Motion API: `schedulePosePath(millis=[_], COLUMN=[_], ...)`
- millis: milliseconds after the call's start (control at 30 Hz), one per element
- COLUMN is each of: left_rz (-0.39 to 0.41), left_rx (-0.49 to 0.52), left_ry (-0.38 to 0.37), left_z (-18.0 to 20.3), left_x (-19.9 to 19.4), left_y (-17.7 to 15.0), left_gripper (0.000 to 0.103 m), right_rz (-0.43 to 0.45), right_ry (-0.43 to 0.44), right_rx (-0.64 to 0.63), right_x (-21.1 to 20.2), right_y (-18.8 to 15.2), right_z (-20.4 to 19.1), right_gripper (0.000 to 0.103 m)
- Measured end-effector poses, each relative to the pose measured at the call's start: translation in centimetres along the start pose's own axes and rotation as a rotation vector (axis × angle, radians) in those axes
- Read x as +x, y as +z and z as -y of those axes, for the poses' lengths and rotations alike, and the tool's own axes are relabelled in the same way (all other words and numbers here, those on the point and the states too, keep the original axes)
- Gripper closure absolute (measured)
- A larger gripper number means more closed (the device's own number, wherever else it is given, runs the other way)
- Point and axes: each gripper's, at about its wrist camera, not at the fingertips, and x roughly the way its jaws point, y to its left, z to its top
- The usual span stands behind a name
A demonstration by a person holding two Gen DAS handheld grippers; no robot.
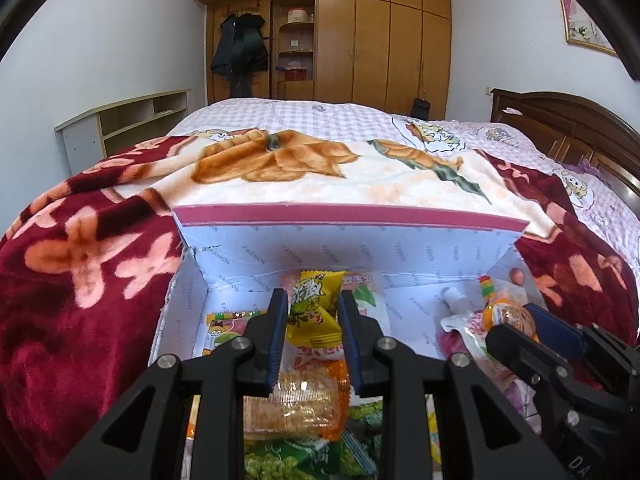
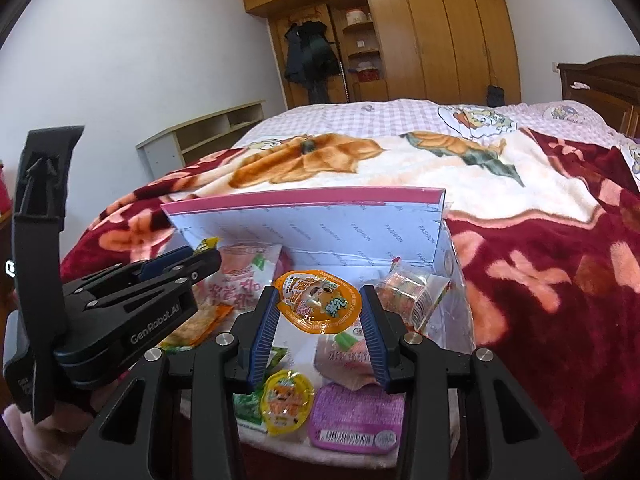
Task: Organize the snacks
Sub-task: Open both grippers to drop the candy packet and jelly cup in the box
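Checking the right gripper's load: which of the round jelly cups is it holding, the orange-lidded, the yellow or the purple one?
The orange-lidded jelly cup, pinched in the right gripper. The yellow cup and purple cup lie loose below it.

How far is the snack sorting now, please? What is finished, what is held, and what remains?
Done: several packets already lie inside the white box. In hand: the left gripper holds a yellow packet and the right gripper holds an orange jelly cup, both over the box. Left: a yellow jelly cup and a purple cup on the blanket.

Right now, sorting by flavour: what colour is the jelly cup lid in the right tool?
Orange jelly cup lid; right wrist view shows it best.
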Motion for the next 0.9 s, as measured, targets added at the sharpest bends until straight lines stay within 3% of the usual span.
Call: schedulePosePath(millis=[433,800,900], left_rz=[-0.027,-0.036,-0.038], left_rx=[0.007,0.003,0.004], left_ry=[0.019,0.016,0.014], left_z=[-0.2,-0.2,-0.3], left_x=[2.2,2.5,2.5], left_y=[-0.3,-0.3,-0.3], left_gripper=[0.075,0.074,0.067], right_rz=[-0.061,-0.061,-0.063], right_ry=[-0.019,-0.017,-0.018], right_rx=[0.033,0.032,0.04], right_x=[2.7,2.9,3.0], right_y=[-0.3,-0.2,-0.2], right_z=[1.2,1.1,1.0], right_gripper=[0.061,0.061,0.061])
